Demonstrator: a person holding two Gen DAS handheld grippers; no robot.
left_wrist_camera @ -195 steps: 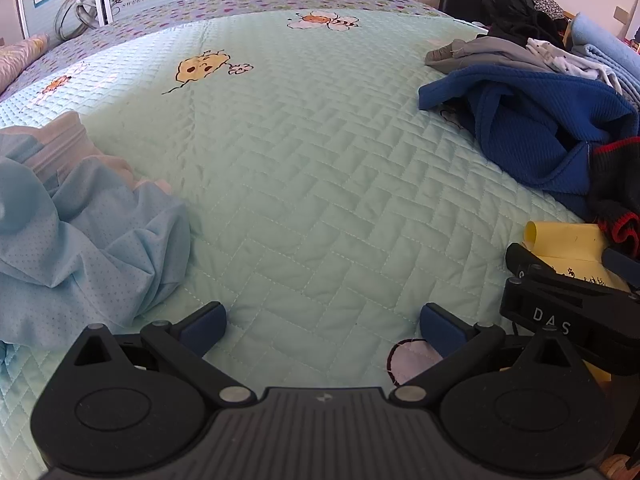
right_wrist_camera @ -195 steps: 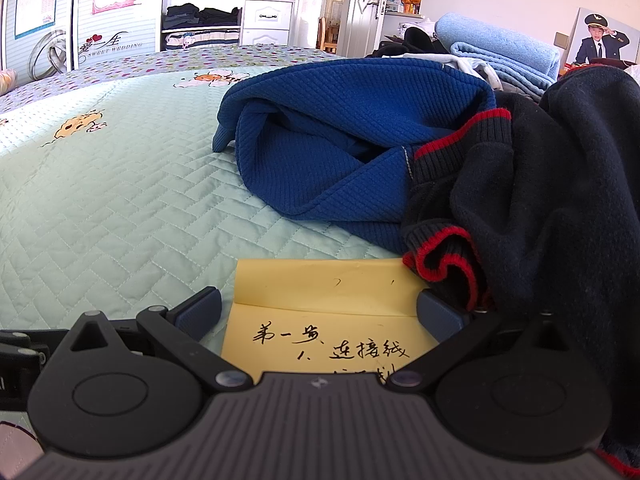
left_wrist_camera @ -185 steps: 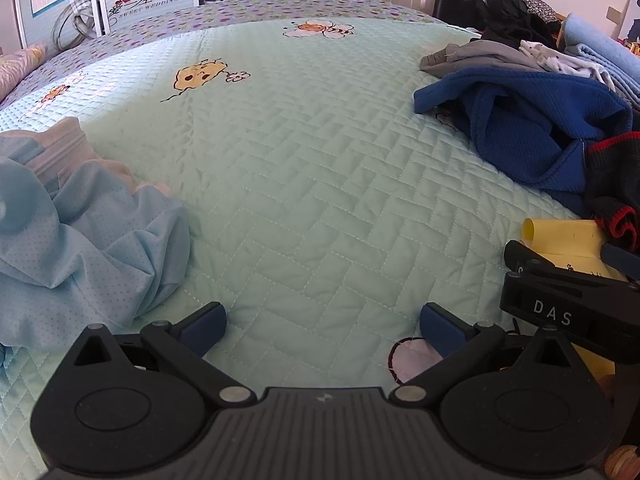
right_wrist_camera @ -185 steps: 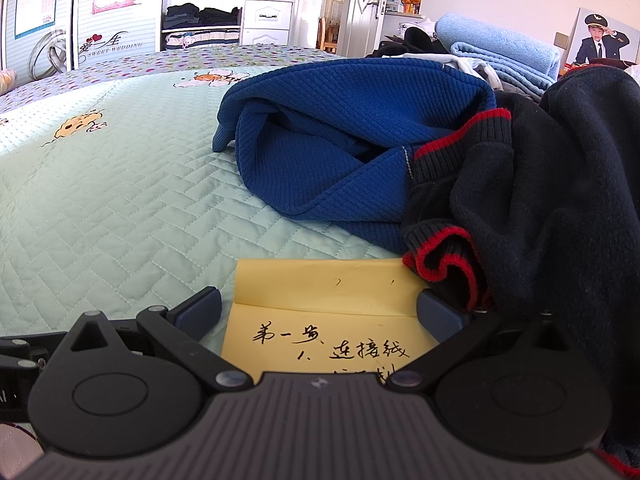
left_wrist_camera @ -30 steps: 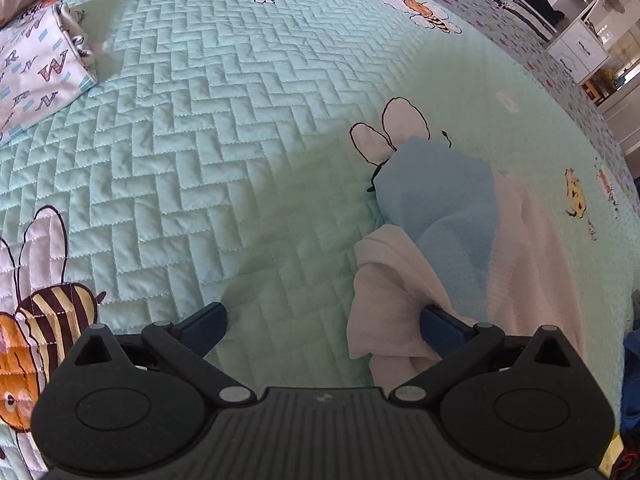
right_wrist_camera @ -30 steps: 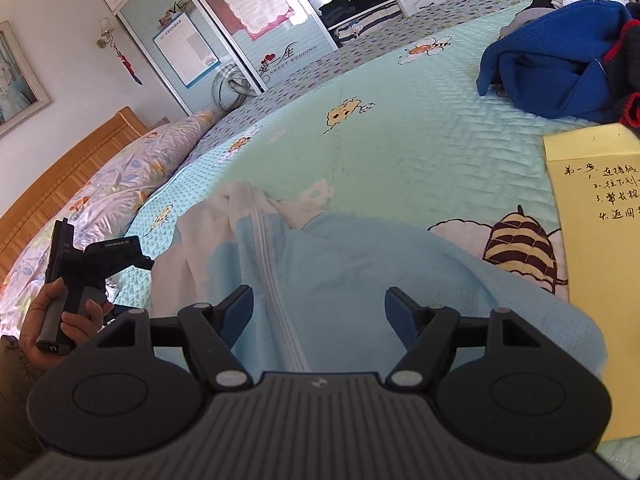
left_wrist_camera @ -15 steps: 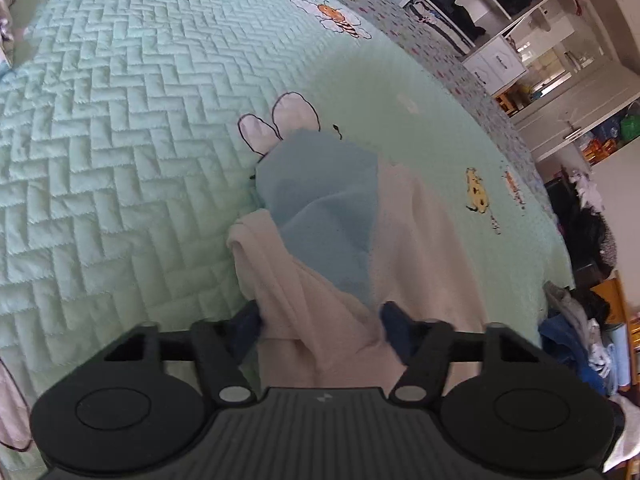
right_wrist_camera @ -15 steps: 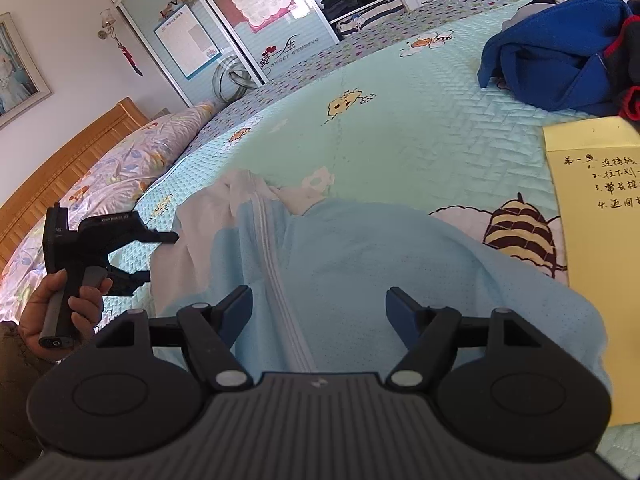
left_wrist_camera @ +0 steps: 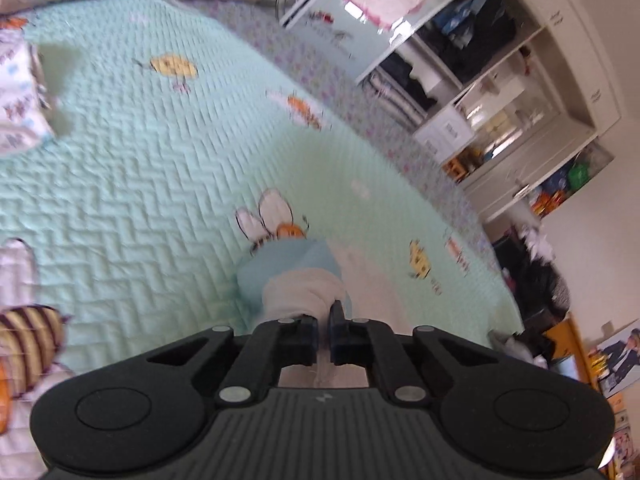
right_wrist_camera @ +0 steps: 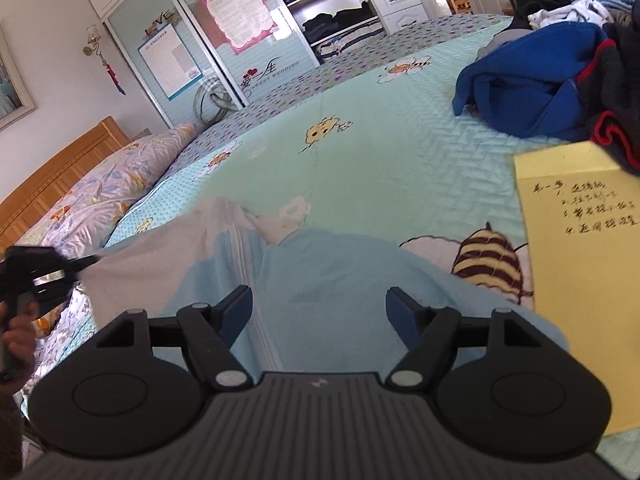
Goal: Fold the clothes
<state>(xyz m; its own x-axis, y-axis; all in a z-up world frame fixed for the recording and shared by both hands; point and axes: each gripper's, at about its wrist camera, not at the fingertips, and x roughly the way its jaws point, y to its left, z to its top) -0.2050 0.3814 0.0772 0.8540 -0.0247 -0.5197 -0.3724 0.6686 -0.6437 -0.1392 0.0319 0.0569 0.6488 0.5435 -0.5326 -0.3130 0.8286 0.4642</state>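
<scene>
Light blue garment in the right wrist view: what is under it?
The light blue garment lies on the green quilted bedspread. It covers part of a printed bee, whose striped body and wing stick out at its right edge. Anything else beneath is hidden.

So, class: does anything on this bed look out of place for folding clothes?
Yes. A yellow handwritten note lies on the quilt beside the light blue garment; it is paper, not laundry, with a dark red-trimmed garment overlapping its top corner.
</scene>
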